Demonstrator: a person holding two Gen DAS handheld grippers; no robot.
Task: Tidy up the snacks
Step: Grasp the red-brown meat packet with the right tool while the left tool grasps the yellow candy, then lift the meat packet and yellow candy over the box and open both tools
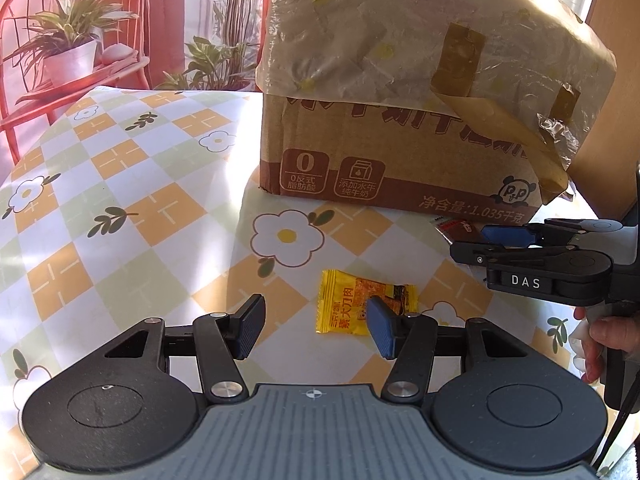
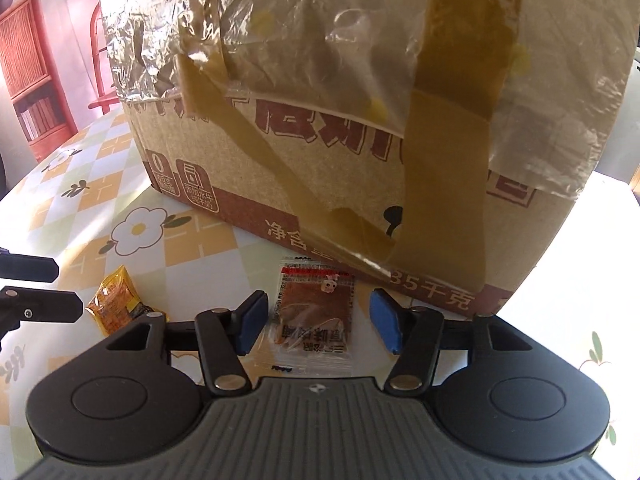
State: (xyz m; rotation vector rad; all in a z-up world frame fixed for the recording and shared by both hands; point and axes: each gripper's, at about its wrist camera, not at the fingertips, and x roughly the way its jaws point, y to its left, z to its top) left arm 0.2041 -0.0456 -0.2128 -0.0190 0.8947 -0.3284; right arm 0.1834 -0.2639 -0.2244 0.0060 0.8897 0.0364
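Little of the organizing appeared to have been done. Two snacks were still lying loose on the counter (image 1: 120,184), and nothing was held by either claw.

The left claw (image 1: 316,326) was held spread wide and empty. The yellow snack packet (image 1: 352,304) lay flat on the counter just ahead of it, toward its right finger, whose blue pad overlapped the packet's near edge in the left wrist view; whether pad and wrapper were touching could not be told.

The right claw (image 2: 318,322) was likewise spread apart and empty. The clear snack packet (image 2: 316,312), with brown contents and a red strip along its far end, lay flat between the two fingers, apart from both pads. The yellow snack packet (image 2: 116,300) was seen off to this claw's left.

Directly beyond both claws the taped cardboard box (image 2: 360,152) stood, its top covered with plastic film. Its inside was hidden, so what had already been stored there, if anything, was not shown.

Both packets were judged to remain to be picked up and put away, with the clear one best placed for an immediate closing of the fingers.
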